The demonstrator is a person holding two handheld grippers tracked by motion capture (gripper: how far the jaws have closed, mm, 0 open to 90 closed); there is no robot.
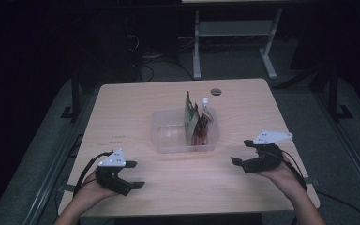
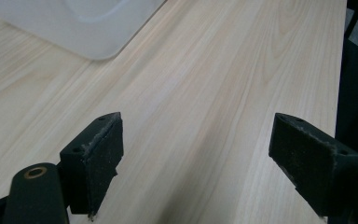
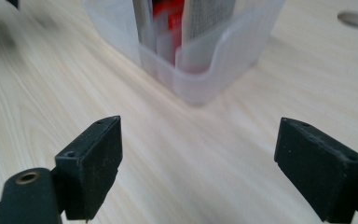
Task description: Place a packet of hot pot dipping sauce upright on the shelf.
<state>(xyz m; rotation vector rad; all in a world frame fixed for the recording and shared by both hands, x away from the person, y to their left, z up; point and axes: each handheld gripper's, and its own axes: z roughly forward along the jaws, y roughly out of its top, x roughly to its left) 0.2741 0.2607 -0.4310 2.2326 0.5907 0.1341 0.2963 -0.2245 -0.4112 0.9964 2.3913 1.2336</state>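
Both tongs rest near the front edge of the wooden table (image 1: 122,108), each held in a hand, with the clear plastic tub (image 1: 168,136) between and beyond them. The left tongs (image 1: 131,174) stand wide with nothing between the jaws; the tub sits ahead of them and to their right, well apart, and its rounded corner (image 2: 93,42) shows at the top of the left gripper view. The right tongs (image 1: 243,151) also stand wide and hold nothing; the tub (image 3: 200,79) lies just ahead of their jaws, not touching, with the upright packets (image 1: 194,123) packed into its near end.
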